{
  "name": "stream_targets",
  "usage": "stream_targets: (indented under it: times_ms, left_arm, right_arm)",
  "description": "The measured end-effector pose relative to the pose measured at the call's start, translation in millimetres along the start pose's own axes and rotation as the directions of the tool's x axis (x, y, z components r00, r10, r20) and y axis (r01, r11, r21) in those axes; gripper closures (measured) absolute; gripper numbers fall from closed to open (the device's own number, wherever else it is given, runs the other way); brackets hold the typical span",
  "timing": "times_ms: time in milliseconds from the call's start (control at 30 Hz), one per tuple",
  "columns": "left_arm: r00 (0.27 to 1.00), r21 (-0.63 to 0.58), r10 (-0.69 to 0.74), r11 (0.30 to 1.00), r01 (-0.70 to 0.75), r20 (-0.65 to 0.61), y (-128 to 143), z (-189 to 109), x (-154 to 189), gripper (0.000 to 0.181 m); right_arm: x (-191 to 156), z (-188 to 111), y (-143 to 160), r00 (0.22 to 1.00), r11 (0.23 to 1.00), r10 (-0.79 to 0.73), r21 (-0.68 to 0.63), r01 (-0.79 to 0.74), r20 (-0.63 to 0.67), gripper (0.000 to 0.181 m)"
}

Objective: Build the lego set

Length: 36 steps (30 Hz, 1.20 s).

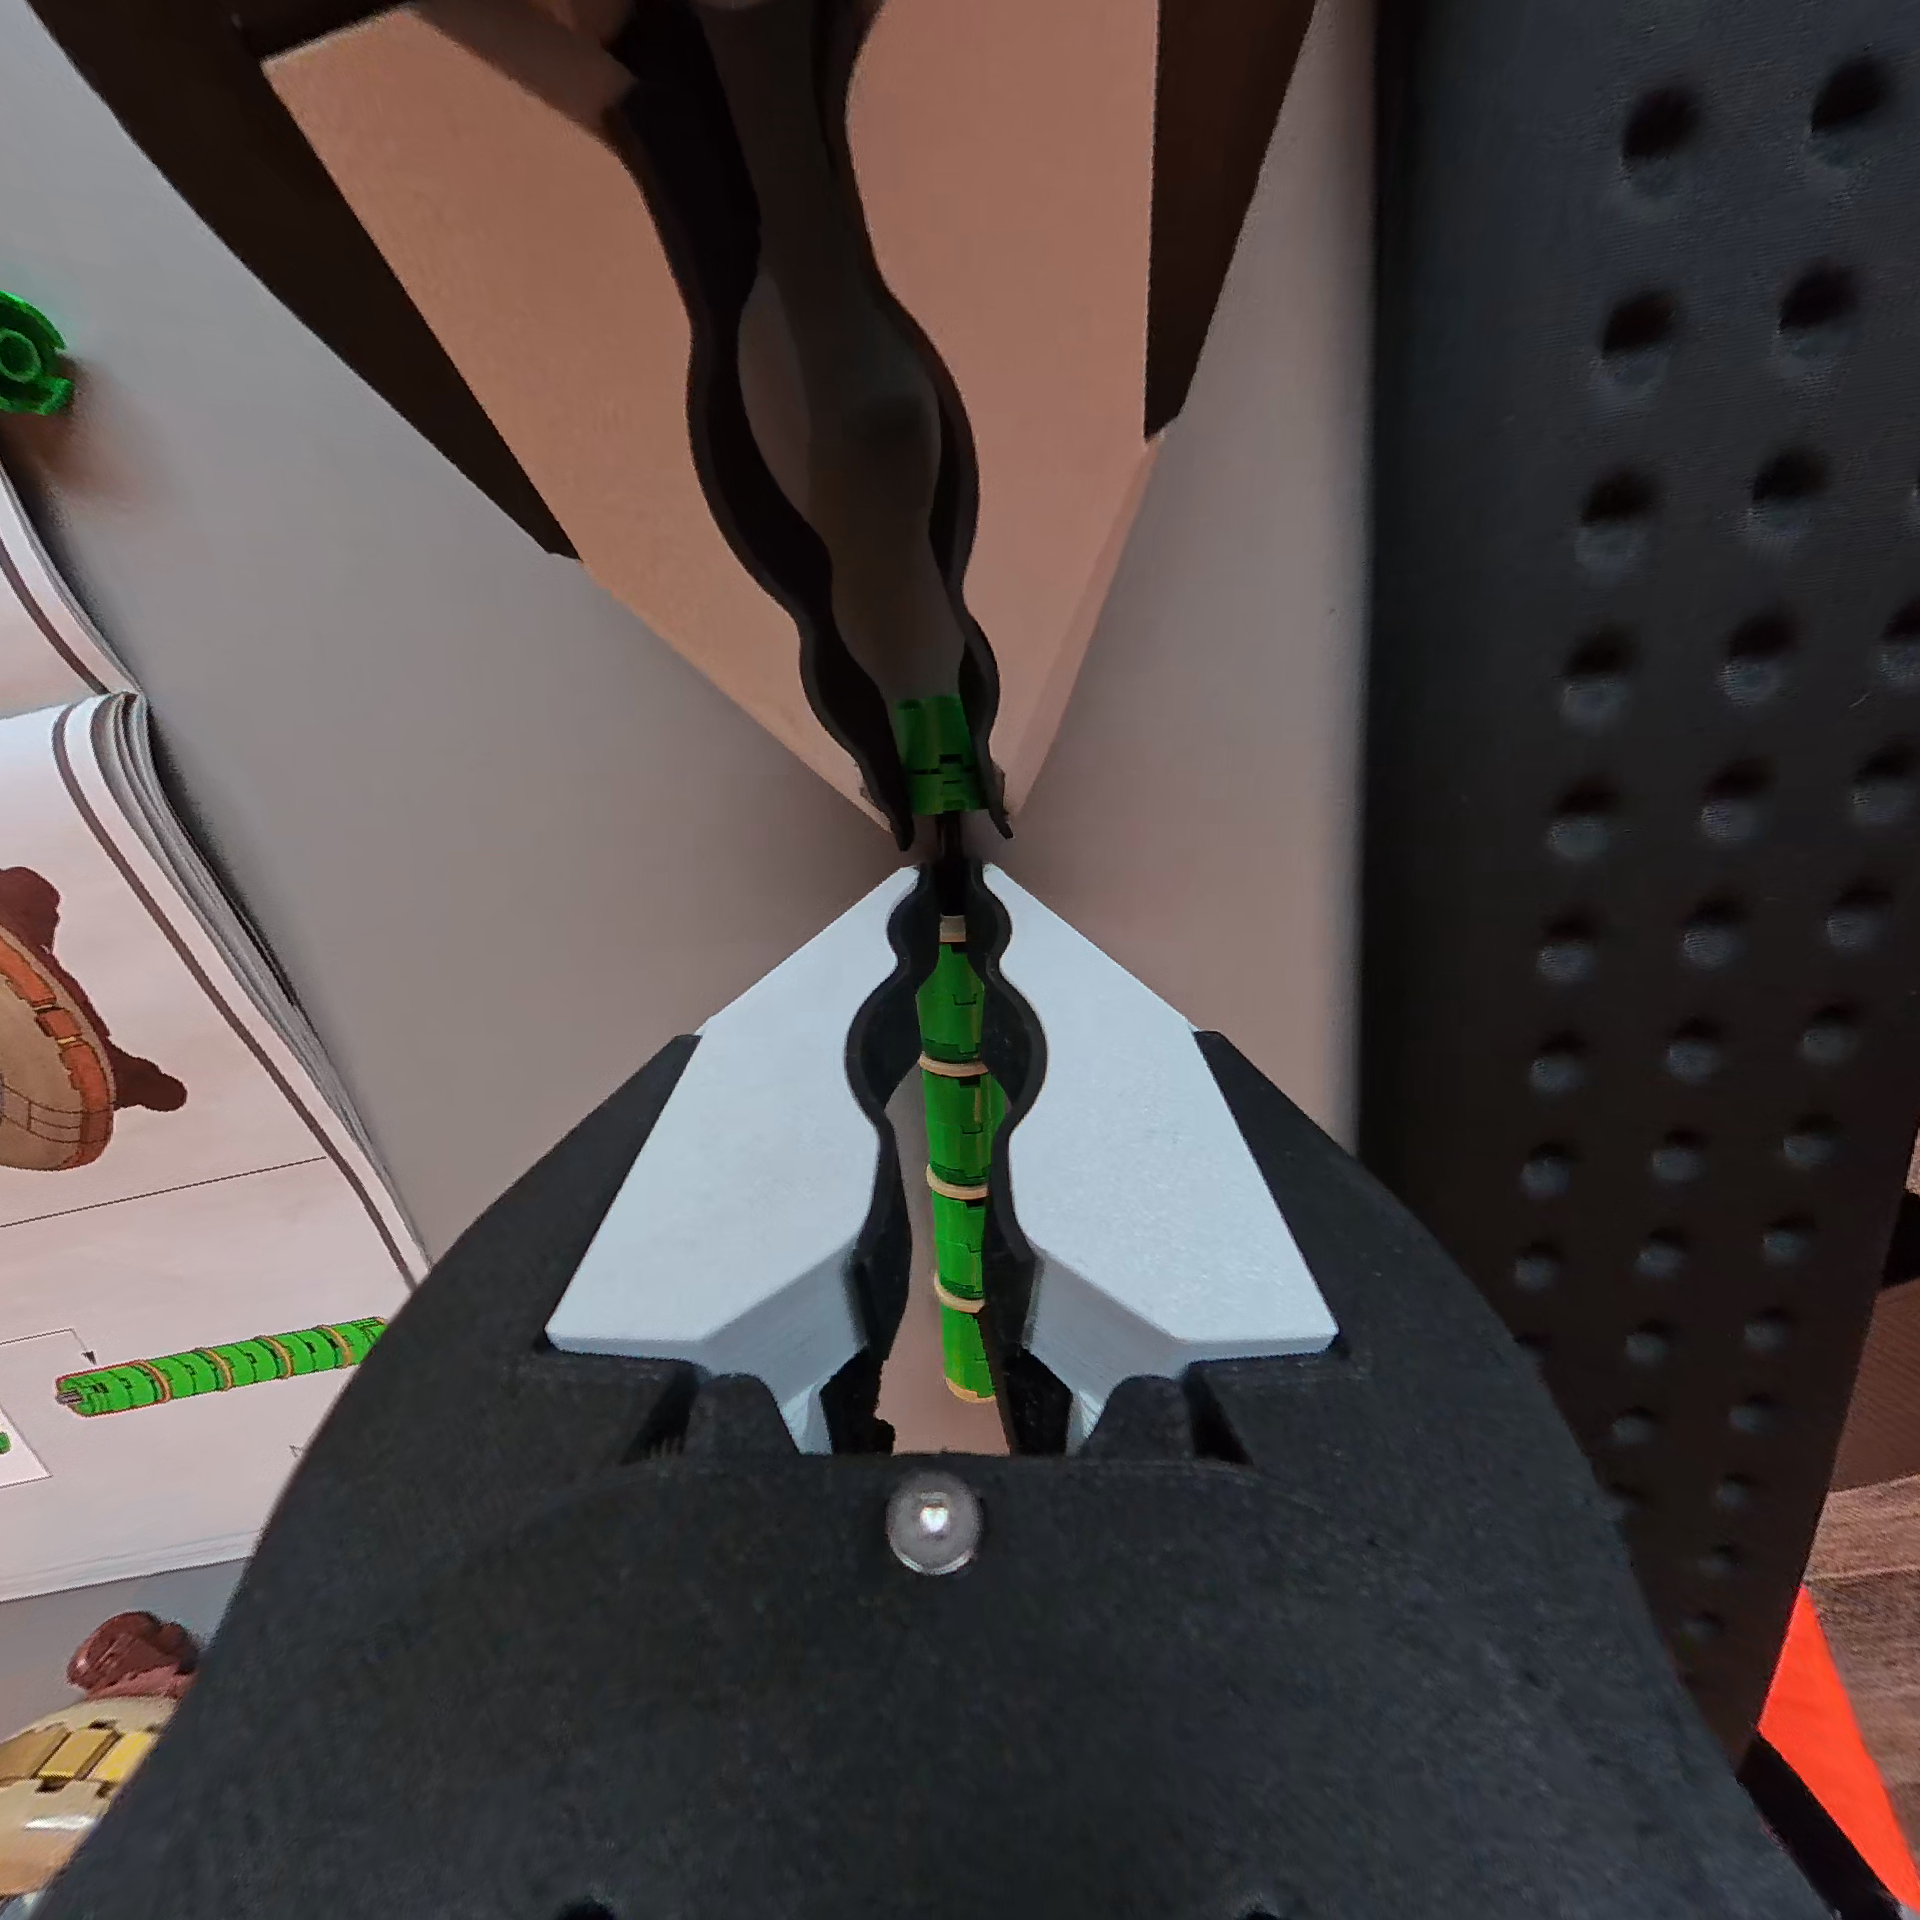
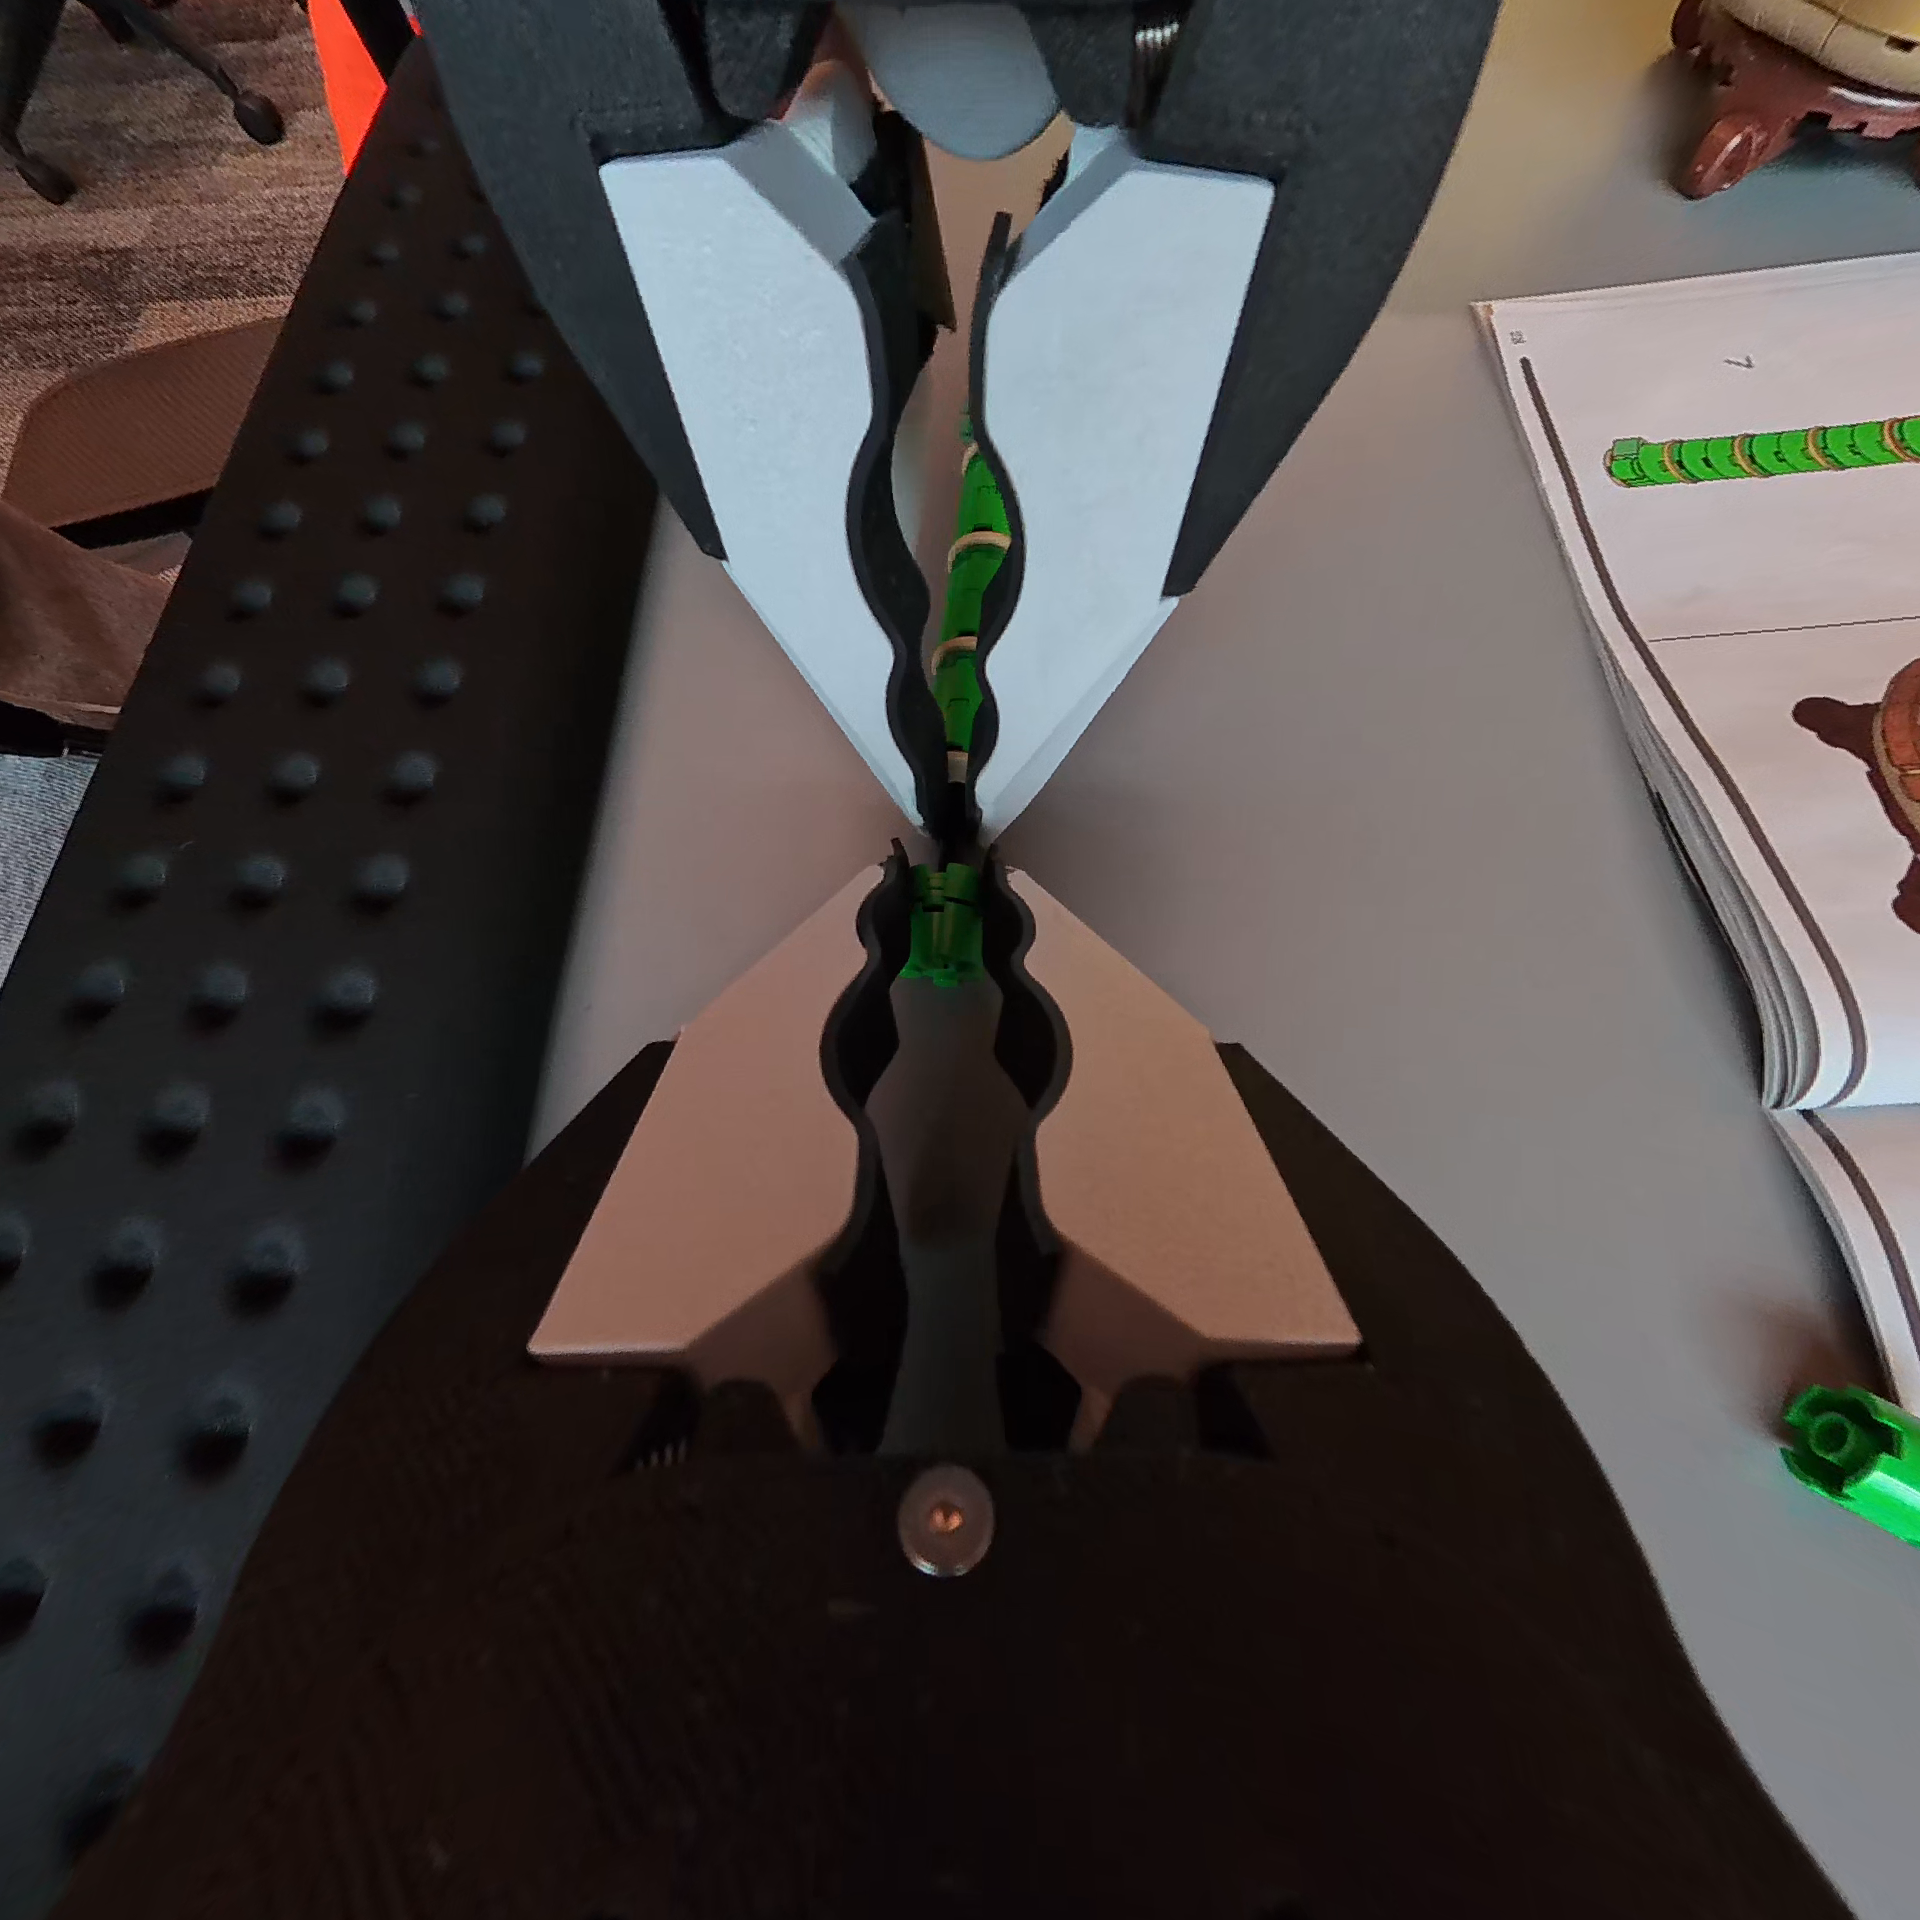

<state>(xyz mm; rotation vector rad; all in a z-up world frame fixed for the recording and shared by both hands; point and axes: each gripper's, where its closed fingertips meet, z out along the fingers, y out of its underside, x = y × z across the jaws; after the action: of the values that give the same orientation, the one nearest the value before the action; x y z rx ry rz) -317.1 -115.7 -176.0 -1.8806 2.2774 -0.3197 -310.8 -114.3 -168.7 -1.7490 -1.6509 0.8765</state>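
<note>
Grey worktop is filling the frame w/ a black studded panel at left. Instruction booklet is lying open at right edge. Left tongs are clamping tight on a long green segmented rod. Right tongs, tip-to-tip w/ them at centre, are pinching a short green piece onto the rod's end. Loose green brick is lying lower right.

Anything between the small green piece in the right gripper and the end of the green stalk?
Nothing visible. The right gripper holds the small green piece tip to tip with the left gripper, which clamps the green stalk. Only the stalk's dark axle end spans the narrow gap.
</note>
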Motion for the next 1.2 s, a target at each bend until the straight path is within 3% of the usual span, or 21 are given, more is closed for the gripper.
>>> stream_targets:
  times_ms: [367,500,667,733,767,1033,1133,1200]
  left_arm:
    - [1.0,0.031,0.011,0.999,-0.01,-0.019,-2.0,-0.3,-0.2,0.177]
    - [0.999,0.056,0.013,0.998,-0.011,-0.044,-1.5,-0.9,-0.4,0.177]
    - [0.996,0.044,-0.019,0.999,0.022,-0.084,-1.9,-0.9,-1.0,0.177]
    - [0.996,0.041,-0.017,0.999,0.021,-0.088,-2.1,-0.8,-1.1,0.178]
    - [0.996,0.042,-0.018,0.999,0.022,-0.092,-2.2,-0.9,-0.8,0.178]
    - [0.995,0.066,-0.048,0.996,0.054,-0.086,-2.1,-0.7,-0.5,0.178]
    - [0.999,-0.084,-0.013,0.996,0.01,-0.033,31.6,-9.3,-9.4,0.178]
    - [0.996,-0.052,-0.079,0.996,0.076,-0.05,37.3,-11.4,-9.9,0.178]
  right_arm:
    - [-3.1,-2.1,-1.2,0.999,1.0,-0.027,0.014,0.027,0.018,0.165]
    - [2.8,-16.9,1.4,0.999,0.998,-0.022,0.055,0.024,-0.041,0.166]
    - [0.9,-9.3,5.9,0.997,1.0,-0.015,0.003,0.015,-0.07,0.141]
    - [-0.4,-1.7,5.1,0.997,0.999,-0.033,-0.027,0.031,-0.073,0.147]
    - [1.3,-1.0,4.1,0.995,0.998,-0.047,-0.033,0.045,-0.087,0.165]
    - [2.1,-5.8,9.4,0.995,0.998,-0.059,-0.036,0.056,-0.082,0.164]
    - [30.4,-39.2,31.8,0.982,0.998,0.049,-0.019,-0.053,-0.181,0.166]
    - [24.6,-48.5,30.7,0.985,0.991,0.127,0.046,-0.123,-0.117,0.166]
